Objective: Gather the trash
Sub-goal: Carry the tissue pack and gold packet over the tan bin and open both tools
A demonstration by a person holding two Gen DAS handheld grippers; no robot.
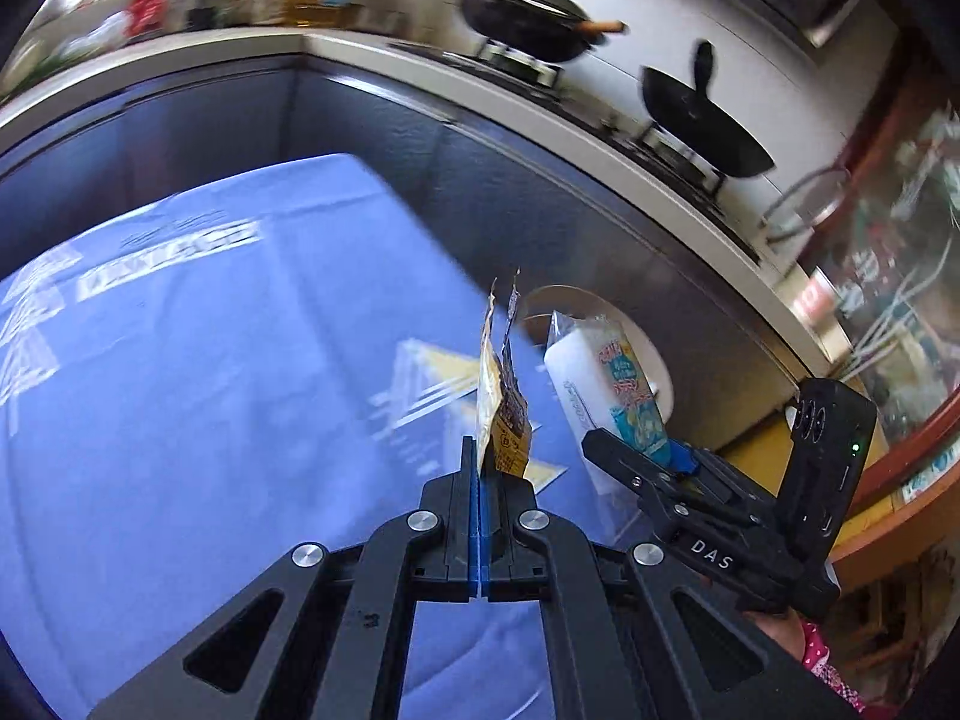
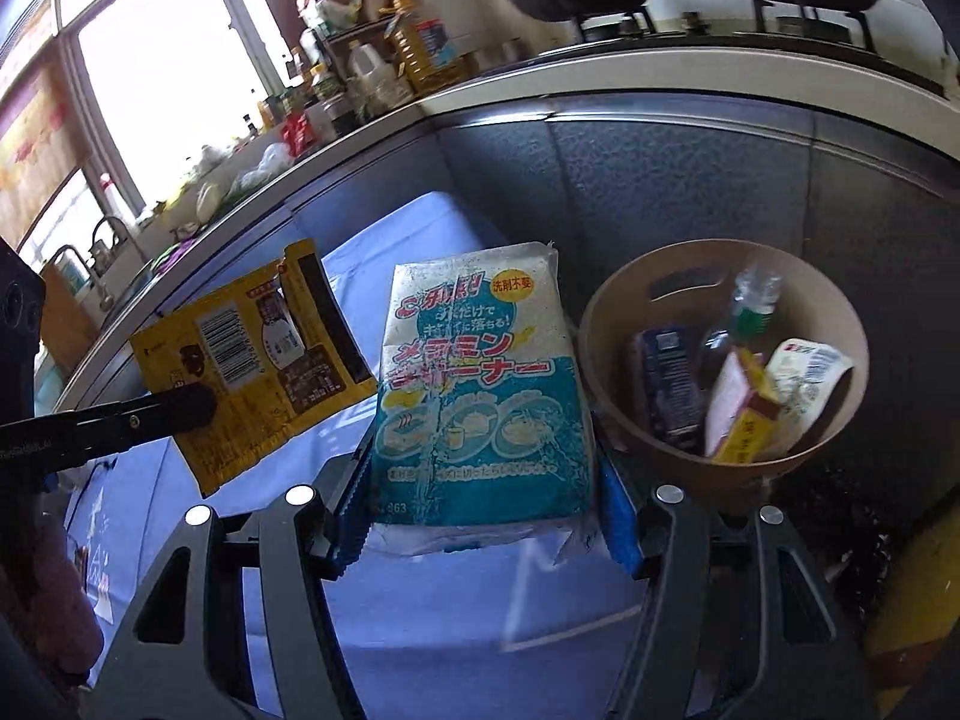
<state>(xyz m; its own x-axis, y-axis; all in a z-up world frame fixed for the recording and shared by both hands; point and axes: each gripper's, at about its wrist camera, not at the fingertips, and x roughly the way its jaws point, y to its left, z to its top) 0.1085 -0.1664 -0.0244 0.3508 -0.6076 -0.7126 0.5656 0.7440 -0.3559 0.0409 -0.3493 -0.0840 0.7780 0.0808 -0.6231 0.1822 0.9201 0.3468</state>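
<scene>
Both grippers are hanging over the blue cloth [image 1: 180,360] that is covering the table, in front of the dark cabinet fronts under the kitchen counter [image 2: 600,93].

The left gripper [image 1: 480,450] is clamping a yellow wrapper [image 1: 501,414] between its fully closed fingers; from its own camera the wrapper is showing edge-on, sticking up past the fingertips. From the right camera the same wrapper [image 2: 252,354] is showing flat, with a barcode and dark print on it, and a black finger [image 2: 180,411] is pinching its lower left part.

The right gripper [image 2: 480,516] is gripping a white and blue sponge pack [image 2: 480,396] by its lower end, its blue pads pressing on both sides and the jaws standing fairly wide around it. The pack is standing upright, printed face toward the camera. In the left view the pack [image 1: 606,378] is sitting just to the right of the wrapper, apart from it.

A round tan bin [image 2: 630,300] is standing just right of the pack, beyond the cloth's edge. Inside it are lying a clear bottle [image 2: 744,312], a dark blue packet [image 2: 666,384], a yellow box [image 2: 744,420] and a white wrapper [image 2: 810,360].

On the stove behind, two black woks [image 1: 522,18] are sitting on the burners.
</scene>
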